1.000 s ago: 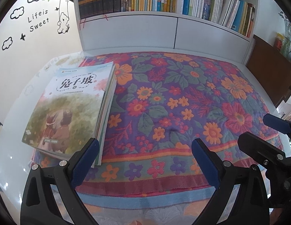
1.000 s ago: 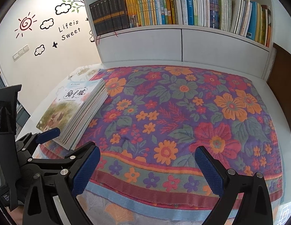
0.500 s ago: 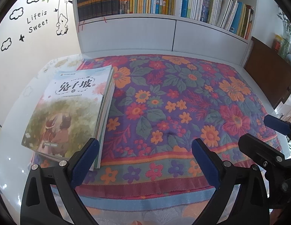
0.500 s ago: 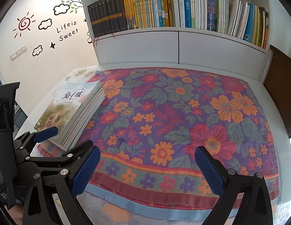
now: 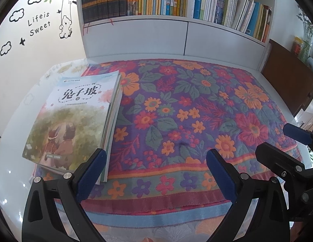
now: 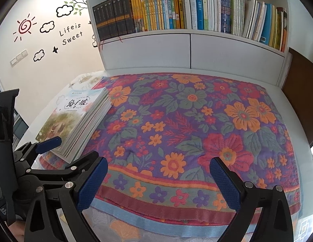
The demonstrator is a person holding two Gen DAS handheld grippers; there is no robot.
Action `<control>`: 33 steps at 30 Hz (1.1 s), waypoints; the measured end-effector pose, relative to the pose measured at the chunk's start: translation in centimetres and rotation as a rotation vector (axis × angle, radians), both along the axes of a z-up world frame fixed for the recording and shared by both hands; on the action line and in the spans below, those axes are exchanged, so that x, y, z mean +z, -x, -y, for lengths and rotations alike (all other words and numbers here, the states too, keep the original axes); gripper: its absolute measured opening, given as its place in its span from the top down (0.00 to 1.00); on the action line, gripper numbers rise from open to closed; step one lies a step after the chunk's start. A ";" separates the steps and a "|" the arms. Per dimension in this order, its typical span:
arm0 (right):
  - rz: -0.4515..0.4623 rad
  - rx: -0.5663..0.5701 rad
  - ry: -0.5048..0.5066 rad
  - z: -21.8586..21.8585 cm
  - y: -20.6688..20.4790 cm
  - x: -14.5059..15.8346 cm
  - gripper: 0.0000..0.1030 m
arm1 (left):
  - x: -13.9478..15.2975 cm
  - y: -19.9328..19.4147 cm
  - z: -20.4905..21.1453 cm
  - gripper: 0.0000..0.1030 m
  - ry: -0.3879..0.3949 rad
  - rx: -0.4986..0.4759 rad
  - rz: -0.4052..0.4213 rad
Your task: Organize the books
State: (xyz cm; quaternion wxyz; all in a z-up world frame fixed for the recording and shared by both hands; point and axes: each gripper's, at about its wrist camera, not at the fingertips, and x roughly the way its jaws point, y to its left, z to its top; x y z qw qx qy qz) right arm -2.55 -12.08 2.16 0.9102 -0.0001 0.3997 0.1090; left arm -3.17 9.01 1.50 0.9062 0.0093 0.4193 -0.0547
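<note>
White bookshelf filled with upright volumes; floral quilted cloth covering the table. A squared stack of paperback picture books lies at its left edge, apparently gathered, not yet shelved. Left gripper and right gripper gape, empty.

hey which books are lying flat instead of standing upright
The stack of books at the left edge of the floral cloth, topped by a painted-cover book. All the shelf books stand upright or lean.
</note>
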 end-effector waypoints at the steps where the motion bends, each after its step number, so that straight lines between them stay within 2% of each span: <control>1: -0.002 -0.003 0.003 0.0 0.0 0.0 0.02 | 0.0 0.0 0.0 0.04 0.000 0.000 -0.001; 19: 0.000 -0.007 0.008 -0.1 0.3 -0.1 0.02 | -0.1 0.0 0.1 0.03 -0.004 -0.001 -0.002; 33: 0.001 -0.023 0.007 0.5 0.7 -0.1 0.02 | -0.1 0.0 1.1 0.02 -0.063 0.000 0.026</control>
